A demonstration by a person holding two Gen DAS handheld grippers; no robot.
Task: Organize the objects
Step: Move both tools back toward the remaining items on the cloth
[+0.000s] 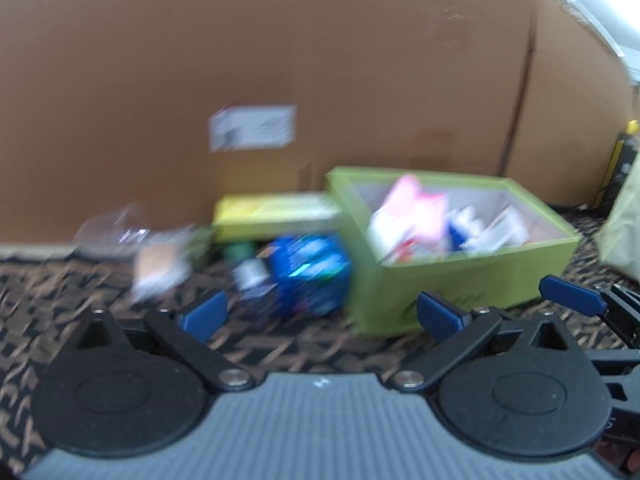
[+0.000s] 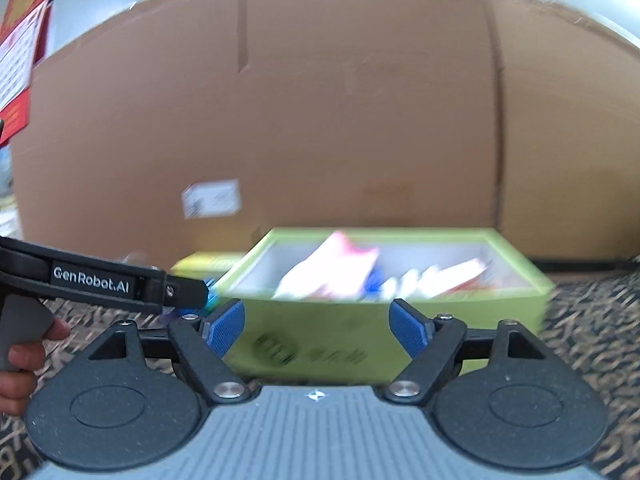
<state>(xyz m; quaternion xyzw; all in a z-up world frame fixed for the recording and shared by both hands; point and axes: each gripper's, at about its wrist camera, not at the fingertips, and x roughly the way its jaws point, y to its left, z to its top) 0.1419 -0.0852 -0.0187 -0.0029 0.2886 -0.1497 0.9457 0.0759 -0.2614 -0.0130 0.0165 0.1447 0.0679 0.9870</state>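
Observation:
An open lime-green box (image 1: 472, 276) stands on the patterned carpet and holds several blurred packets, pink, white and blue. Left of it lie a blue packet (image 1: 308, 276), a small pale packet (image 1: 160, 264) and a flat yellow-green box (image 1: 276, 216). My left gripper (image 1: 320, 316) is open and empty, short of the blue packet and the box's left corner. My right gripper (image 2: 318, 328) is open and empty too, facing the green box (image 2: 360, 344) front wall. At the right edge of the left wrist view, one blue fingertip (image 1: 572, 296) of the right gripper shows.
A large cardboard carton (image 1: 280, 60) with a white label rises right behind everything. A pale bag (image 1: 624, 224) sits at the far right. In the right wrist view a hand (image 2: 20, 360) holds the left gripper's black body (image 2: 92, 280) at the left.

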